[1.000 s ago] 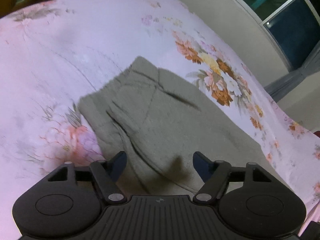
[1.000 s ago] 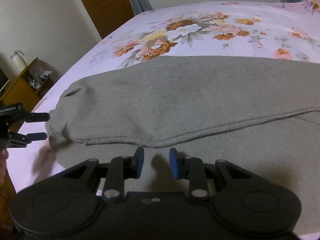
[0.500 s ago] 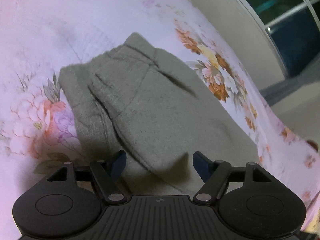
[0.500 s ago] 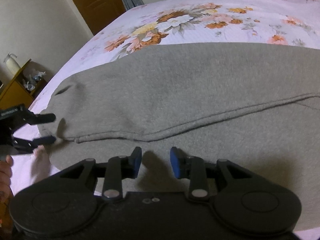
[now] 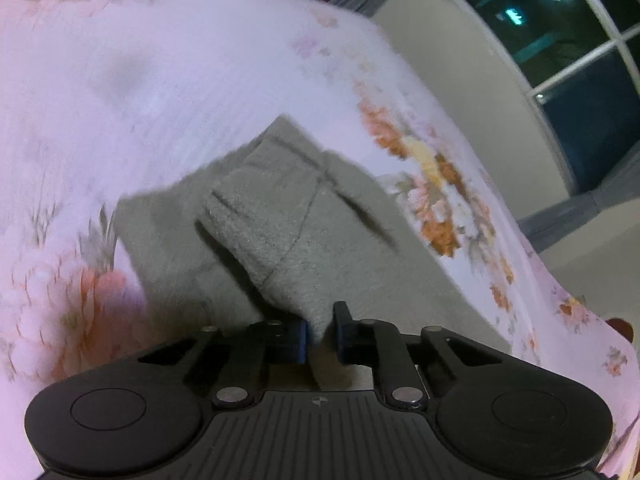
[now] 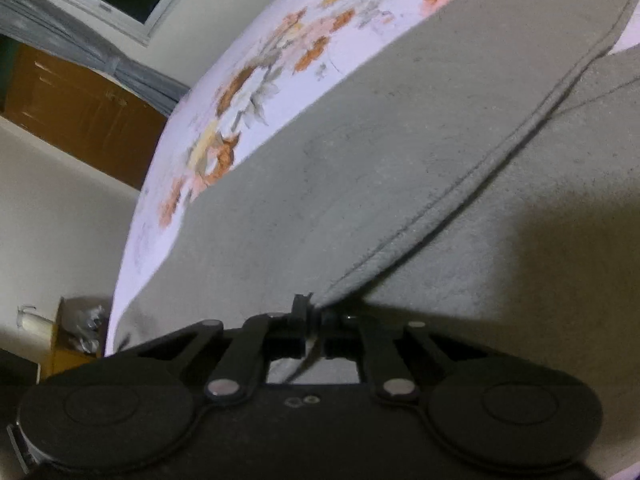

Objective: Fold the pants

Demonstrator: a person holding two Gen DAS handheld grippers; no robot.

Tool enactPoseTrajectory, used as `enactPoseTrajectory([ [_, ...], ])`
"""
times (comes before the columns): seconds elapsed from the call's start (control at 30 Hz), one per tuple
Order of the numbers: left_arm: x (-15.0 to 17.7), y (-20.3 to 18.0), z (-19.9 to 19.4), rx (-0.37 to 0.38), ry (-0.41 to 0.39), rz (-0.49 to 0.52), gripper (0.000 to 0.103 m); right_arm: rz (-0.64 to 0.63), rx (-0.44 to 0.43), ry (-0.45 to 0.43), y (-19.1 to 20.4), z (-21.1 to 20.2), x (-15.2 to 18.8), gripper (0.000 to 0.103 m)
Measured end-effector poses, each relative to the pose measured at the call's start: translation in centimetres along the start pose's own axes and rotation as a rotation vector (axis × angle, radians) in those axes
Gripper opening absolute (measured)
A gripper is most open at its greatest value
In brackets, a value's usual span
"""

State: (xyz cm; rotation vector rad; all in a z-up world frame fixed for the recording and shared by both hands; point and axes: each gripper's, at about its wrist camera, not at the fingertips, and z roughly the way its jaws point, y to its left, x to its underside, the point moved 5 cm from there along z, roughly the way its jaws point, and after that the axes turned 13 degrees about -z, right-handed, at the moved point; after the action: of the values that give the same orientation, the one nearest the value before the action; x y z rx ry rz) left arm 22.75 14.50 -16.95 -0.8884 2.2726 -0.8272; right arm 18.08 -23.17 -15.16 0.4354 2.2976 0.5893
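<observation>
since a moment ago both your tongs have closed, the left gripper point(image 5: 321, 334) pinching the pants point(image 5: 288, 236) cuff and the right gripper point(image 6: 314, 326) their leg edge, so on the bedsheet point(image 5: 180, 80) ahead the lengthwise fold looks done and the crosswise fold remains.

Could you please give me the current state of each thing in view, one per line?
Left tongs: shut on the pants, pinching a raised fold.
Right tongs: shut on the pants, gripping a seamed edge.
Pants: grey, one leg laid over the other, edges lifted.
Bedsheet: floral, spread under the pants.
</observation>
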Motion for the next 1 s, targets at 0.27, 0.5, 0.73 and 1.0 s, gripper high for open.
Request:
enactPoseTrajectory([
  [0.27, -2.7, -0.2, -5.4, 0.056, -0.048, 0.087, 0.012, -0.344, -0.076, -0.094, 7.9, -7.2, 1.8, 0.006],
  [0.5, -1.4, 5.4, -2.8, -0.069, 0.004, 0.091, 0.012, -0.392, -0.003, 0.1, 6.7, -2.6, 8.1, 0.006],
  [0.73, -1.2, 3.8, -3.2, -0.096, -0.017, 0.198, 0.012, -0.42, 0.038, 0.067, 6.7, -2.9, 7.3, 0.01],
  [1.0, 0.4, 2.6, -6.2, -0.135, -0.079, 0.242, 0.018, -0.361, 0.013, 0.069, 4.4, -6.2, 6.1, 0.023],
])
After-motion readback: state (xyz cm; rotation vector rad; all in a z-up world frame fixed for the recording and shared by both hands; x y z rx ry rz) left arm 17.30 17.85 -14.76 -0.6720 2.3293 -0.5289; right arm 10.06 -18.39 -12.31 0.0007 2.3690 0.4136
